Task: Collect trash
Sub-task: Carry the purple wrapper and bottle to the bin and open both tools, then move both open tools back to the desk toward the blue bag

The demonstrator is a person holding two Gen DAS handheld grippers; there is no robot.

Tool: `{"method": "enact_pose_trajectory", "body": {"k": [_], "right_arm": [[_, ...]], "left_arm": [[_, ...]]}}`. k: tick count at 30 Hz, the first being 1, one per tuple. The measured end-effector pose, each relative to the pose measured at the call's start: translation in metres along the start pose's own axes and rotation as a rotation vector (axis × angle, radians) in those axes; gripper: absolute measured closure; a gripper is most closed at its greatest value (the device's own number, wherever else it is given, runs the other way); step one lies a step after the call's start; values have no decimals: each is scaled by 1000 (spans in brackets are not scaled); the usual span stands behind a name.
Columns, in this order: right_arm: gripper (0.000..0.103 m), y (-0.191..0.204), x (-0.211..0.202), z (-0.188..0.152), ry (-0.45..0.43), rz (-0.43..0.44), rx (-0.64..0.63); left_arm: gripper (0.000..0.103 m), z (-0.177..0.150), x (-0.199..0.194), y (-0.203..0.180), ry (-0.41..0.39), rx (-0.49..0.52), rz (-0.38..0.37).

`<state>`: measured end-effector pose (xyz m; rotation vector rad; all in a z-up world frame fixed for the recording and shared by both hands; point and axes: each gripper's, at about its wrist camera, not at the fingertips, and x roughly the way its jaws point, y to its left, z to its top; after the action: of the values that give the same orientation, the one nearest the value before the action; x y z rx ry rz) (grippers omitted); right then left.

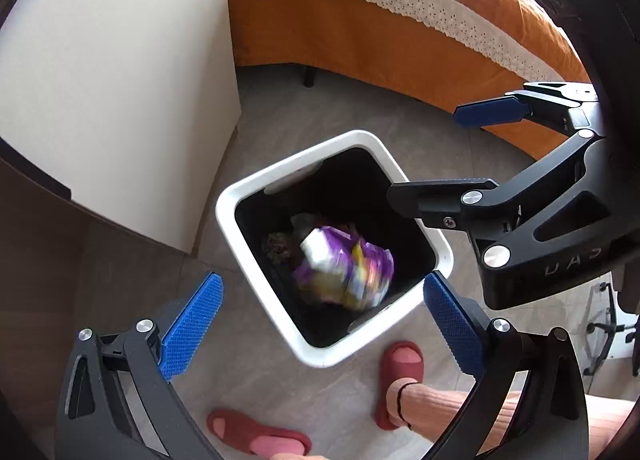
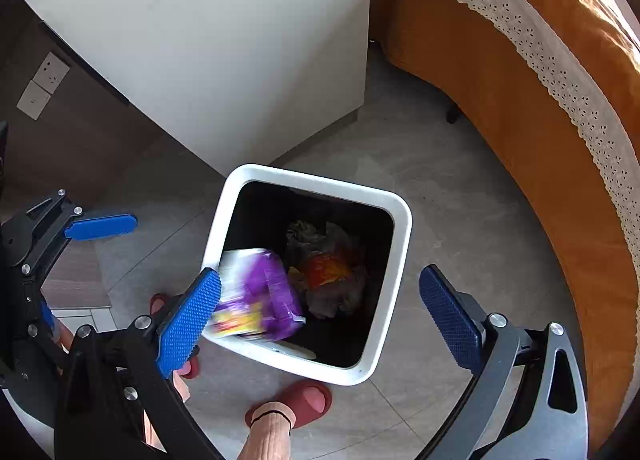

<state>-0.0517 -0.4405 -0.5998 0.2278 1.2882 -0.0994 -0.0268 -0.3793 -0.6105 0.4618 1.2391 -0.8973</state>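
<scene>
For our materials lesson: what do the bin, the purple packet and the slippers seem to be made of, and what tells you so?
Bin: probably smooth moulded plastic, with a white rounded rim and a dark inside.
Purple packet: likely thin glossy plastic film; it is crinkled, shiny and brightly printed, though blurred.
Slippers: apparently soft matte foam or rubber; they look thick, rounded and seamless.

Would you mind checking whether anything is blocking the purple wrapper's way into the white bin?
Nothing visible does. The purple wrapper is blurred and already inside the open mouth of the white bin, above the darker trash at the bottom. Both the left gripper and the right gripper stand open, touching nothing.
</scene>
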Motion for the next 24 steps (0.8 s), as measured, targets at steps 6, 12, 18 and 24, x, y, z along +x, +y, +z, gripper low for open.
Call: {"method": "enact_pose_trajectory", "body": {"k": [6,12,18,24], "right_arm": [[4,3,-34,15,-24,-15,14],[4,16,-93,31,-75,-30,37],[4,31,-159,43,-140,-51,56],[4,47,-216,52,-193,-61,69]], "left_arm": [[5,6,-42,5,-31,-26,-5],[5,21,-104,6,-96,-33,2],[5,34,-171,0,-170,-18,9],[5,38,-234,-5,-232,-7,9]]}}
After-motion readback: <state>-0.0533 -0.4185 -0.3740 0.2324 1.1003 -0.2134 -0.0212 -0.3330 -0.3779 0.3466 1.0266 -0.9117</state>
